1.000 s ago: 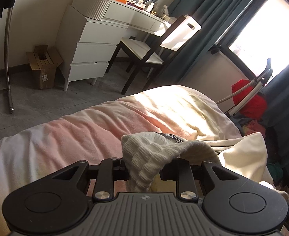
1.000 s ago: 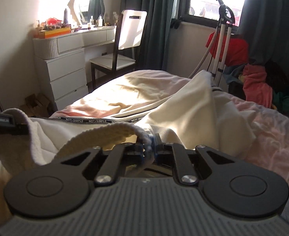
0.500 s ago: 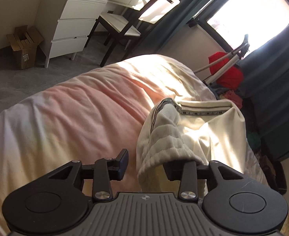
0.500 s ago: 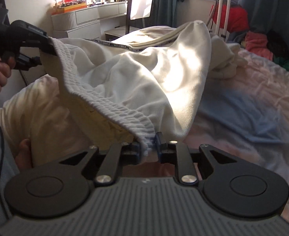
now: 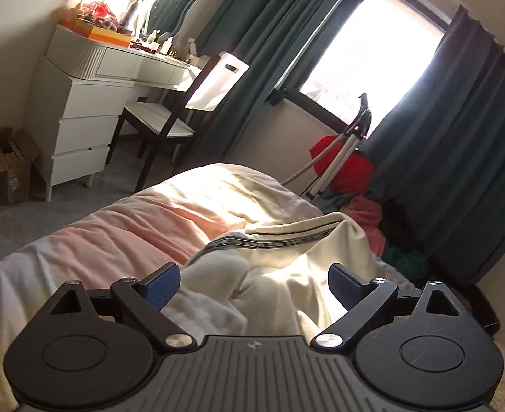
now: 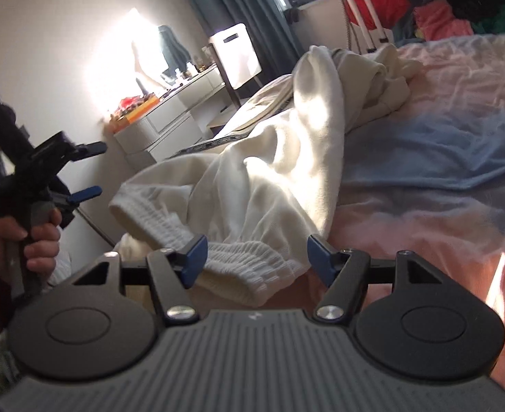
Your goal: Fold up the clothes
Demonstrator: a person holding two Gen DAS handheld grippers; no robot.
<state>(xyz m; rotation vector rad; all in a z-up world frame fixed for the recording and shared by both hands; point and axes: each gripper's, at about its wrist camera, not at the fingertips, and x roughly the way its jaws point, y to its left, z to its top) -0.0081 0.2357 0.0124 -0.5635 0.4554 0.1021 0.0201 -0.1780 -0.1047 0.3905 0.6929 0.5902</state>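
Left wrist view: my left gripper has just been opening and its blue-padded fingers now stand wide apart, gripping nothing. The cream-white ribbed-cuff knit garment lies loose between and beyond them on the pink quilted bed; pads are clear of the cloth. Its black lettered trim band runs across the far side of the garment.

Right wrist view: my right gripper has also just been opening and is spread wide; the garment's ribbed hem lies between the fingers, unpinched. Left of the garment, my left hand holds the other gripper off the bed.
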